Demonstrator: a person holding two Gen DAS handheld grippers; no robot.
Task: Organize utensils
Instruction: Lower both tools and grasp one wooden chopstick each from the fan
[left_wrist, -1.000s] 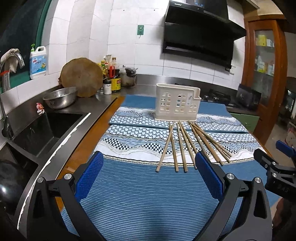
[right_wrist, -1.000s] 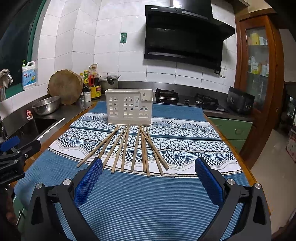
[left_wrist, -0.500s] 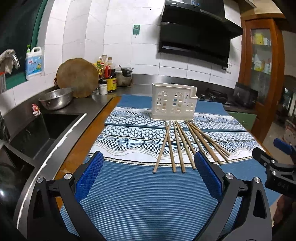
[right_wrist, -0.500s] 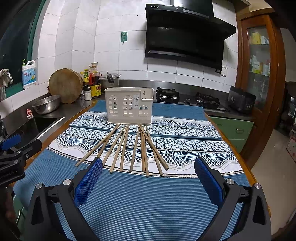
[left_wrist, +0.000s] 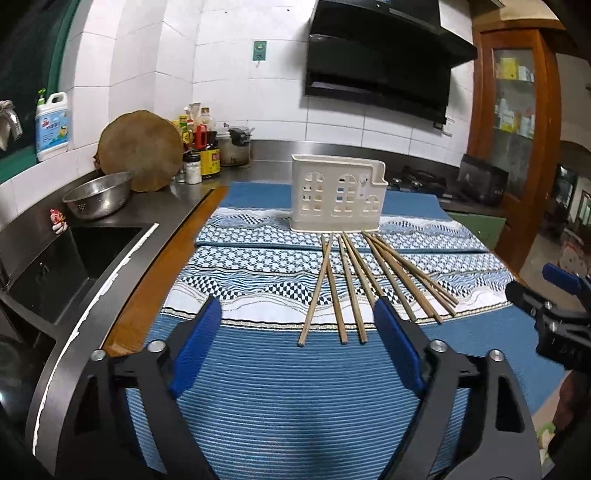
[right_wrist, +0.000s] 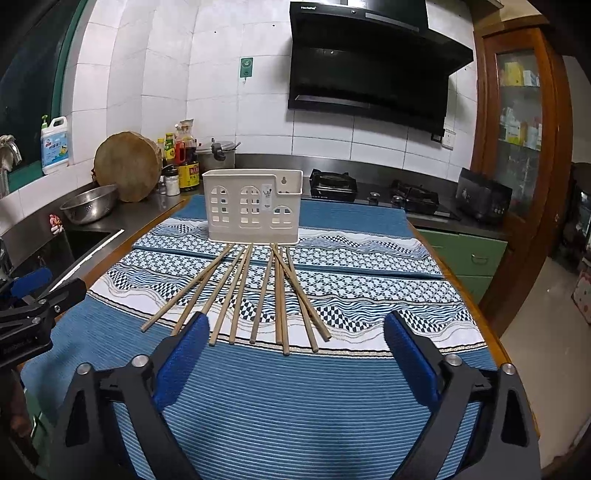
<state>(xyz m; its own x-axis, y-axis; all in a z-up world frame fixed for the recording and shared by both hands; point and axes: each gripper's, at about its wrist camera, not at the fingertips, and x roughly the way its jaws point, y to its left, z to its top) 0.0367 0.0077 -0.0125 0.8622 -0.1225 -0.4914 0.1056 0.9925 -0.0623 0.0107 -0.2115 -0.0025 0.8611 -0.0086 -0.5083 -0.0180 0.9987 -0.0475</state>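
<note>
Several wooden chopsticks (left_wrist: 354, 280) lie fanned out on the blue patterned cloth (left_wrist: 295, 398), in front of a white plastic utensil holder (left_wrist: 336, 197) that stands upright. The same chopsticks (right_wrist: 258, 291) and holder (right_wrist: 253, 206) show in the right wrist view. My left gripper (left_wrist: 299, 325) is open and empty, just short of the near ends of the chopsticks. My right gripper (right_wrist: 295, 328) is open and empty, also just short of the near ends. Each gripper shows in the other's view, the right one (left_wrist: 554, 314) and the left one (right_wrist: 33, 310).
A sink (left_wrist: 62, 266) lies left of the table, with a steel colander (left_wrist: 98, 199), a round wooden board (left_wrist: 142, 151) and sauce bottles (left_wrist: 201, 147) behind it. A gas hob (right_wrist: 376, 192) and a wooden cabinet (right_wrist: 524, 129) stand at the back right.
Both grippers have moved forward a little towards the chopsticks. The chopsticks and holder have not moved.
</note>
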